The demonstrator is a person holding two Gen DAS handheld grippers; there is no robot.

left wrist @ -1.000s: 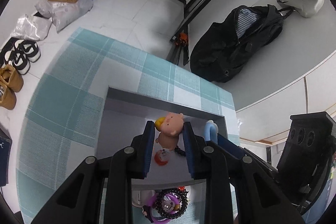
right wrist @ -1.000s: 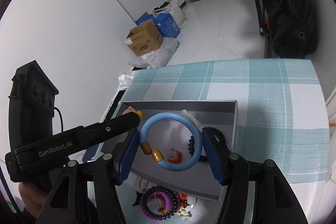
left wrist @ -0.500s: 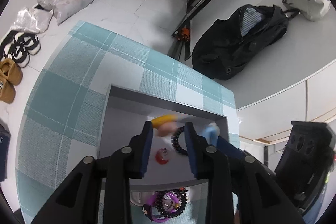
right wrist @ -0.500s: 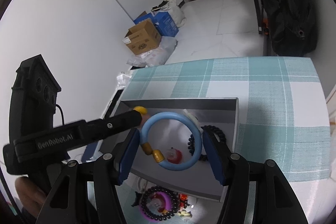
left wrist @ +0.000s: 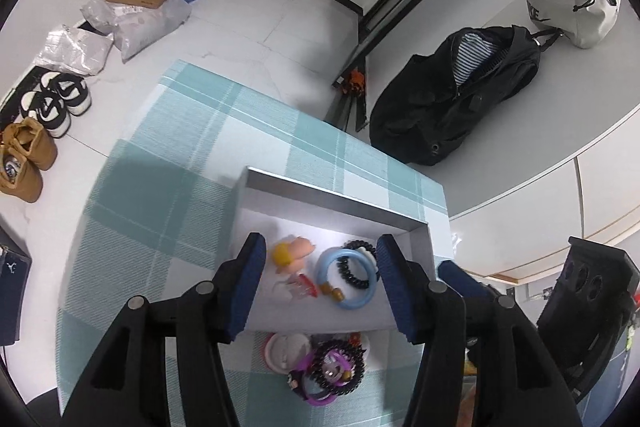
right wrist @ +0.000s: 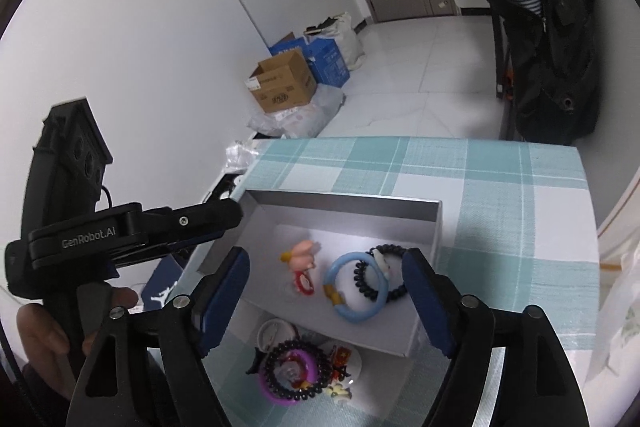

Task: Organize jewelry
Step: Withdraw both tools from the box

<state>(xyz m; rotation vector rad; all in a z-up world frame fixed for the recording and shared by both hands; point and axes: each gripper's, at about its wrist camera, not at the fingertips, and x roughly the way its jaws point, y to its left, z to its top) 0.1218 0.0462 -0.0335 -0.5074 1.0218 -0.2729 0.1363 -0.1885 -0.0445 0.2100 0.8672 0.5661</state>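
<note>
Tongs: left tongs (left wrist: 320, 287) and right tongs (right wrist: 326, 301) both opening, pinching nothing.
Tray (right wrist: 344, 205): holding blue ring (right wrist: 354, 289), lower centre.
Advice: lifting clear before reaching bead pile (right wrist: 296, 373).

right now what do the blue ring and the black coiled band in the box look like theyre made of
Blue ring: probably smooth plastic or resin, an even pale blue with a soft sheen, joined by amber-coloured beads.
Black coiled band: likely springy plastic, a glossy spiral like a phone-cord hair tie.
Box: looks like matte grey-and-white card, with thin straight walls.
</note>
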